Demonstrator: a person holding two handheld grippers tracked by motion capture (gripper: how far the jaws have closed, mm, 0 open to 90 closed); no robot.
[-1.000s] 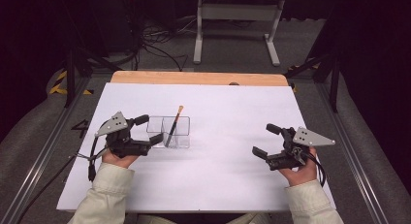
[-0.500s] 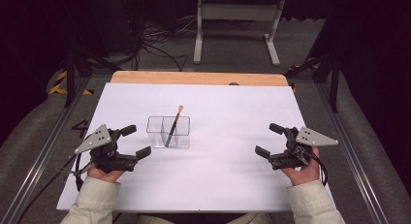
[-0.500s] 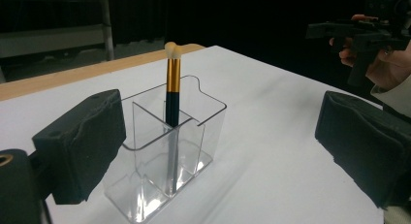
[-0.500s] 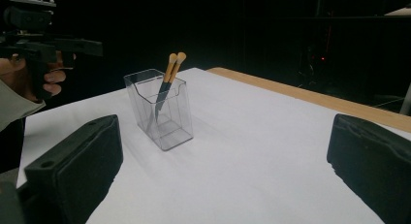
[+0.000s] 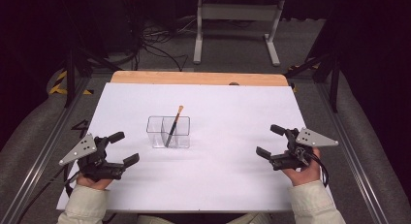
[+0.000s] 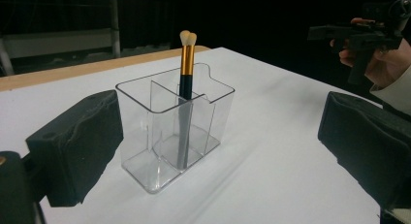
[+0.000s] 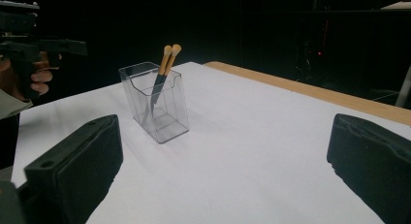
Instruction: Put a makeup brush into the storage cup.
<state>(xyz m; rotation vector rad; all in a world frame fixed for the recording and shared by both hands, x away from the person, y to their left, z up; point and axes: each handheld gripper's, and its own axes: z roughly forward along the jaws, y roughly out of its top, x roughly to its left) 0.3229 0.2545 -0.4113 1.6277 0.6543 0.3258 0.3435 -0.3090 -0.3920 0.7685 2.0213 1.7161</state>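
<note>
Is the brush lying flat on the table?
No, the brush stands leaning inside the clear holder, its bristle tip poking up above the rim.

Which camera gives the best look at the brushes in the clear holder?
The left gripper view: the brushes are close, standing in the clear holder. The right gripper view shows both tips from farther off; the high view shows them small, leaning.
</note>
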